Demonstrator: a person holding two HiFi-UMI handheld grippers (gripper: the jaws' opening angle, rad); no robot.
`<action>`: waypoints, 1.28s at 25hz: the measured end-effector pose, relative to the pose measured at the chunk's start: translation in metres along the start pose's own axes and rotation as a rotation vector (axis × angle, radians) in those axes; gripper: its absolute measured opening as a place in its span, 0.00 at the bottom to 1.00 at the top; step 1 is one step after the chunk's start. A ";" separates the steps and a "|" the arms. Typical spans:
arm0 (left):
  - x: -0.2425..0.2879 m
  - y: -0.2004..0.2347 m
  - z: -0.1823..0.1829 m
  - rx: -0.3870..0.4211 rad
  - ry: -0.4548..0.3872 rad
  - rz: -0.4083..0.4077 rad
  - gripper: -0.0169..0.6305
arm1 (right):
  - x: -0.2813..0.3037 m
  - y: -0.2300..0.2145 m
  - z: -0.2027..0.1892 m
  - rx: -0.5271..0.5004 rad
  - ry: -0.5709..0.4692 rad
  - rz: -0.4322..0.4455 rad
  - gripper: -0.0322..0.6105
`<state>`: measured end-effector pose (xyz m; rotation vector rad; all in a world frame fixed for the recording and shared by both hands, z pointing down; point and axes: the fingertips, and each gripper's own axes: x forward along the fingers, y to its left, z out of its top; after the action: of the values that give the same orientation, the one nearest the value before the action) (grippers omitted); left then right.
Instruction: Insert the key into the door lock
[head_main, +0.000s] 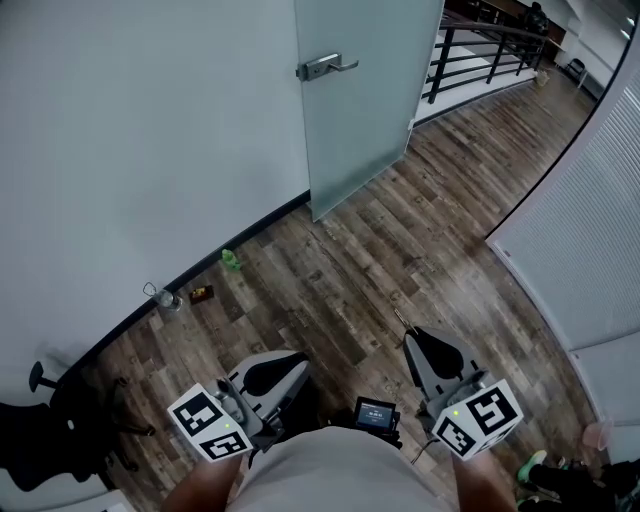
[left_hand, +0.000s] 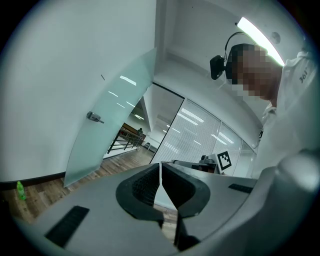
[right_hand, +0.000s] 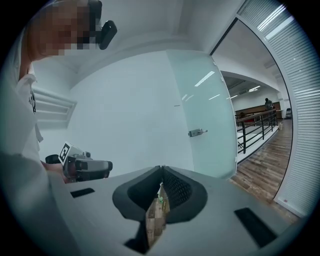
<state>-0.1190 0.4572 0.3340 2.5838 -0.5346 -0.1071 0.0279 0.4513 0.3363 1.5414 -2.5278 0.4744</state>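
White wall (head_main: 130, 130), black skirting (head_main: 270, 222); frosted pale-green door (head_main: 365, 110), silver handle (head_main: 325, 67); brown wood-grain floor (head_main: 400, 250); green bottle (head_main: 231, 260); black railing (head_main: 485, 50); grey left gripper (head_main: 298, 360) and right gripper (head_main: 410, 338), black pads (head_main: 268, 376), black-and-white square-marked cubes (head_main: 210, 425).

Bright, even indoor light all round me. A ceiling strip light (left_hand: 260, 34) burns white at the top of the left gripper view, and its streaks glint off the frosted glass door (right_hand: 202, 100). Both gripper views bulge fisheye, black at the corners, my jaws up close a little soft. Head view is sharp, the wooden floor (head_main: 400, 250) evenly lit, shadow pooled just beneath me.
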 end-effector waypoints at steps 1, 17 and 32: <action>0.001 0.010 0.007 -0.003 0.001 -0.008 0.06 | 0.011 0.000 0.005 0.001 0.002 -0.004 0.10; 0.011 0.138 0.075 -0.025 0.048 -0.091 0.06 | 0.145 -0.009 0.054 0.024 -0.014 -0.082 0.10; 0.099 0.200 0.102 -0.041 0.054 -0.010 0.06 | 0.217 -0.105 0.088 0.031 -0.018 0.001 0.10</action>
<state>-0.1157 0.2122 0.3444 2.5425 -0.4951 -0.0515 0.0236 0.1948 0.3354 1.5618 -2.5464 0.5054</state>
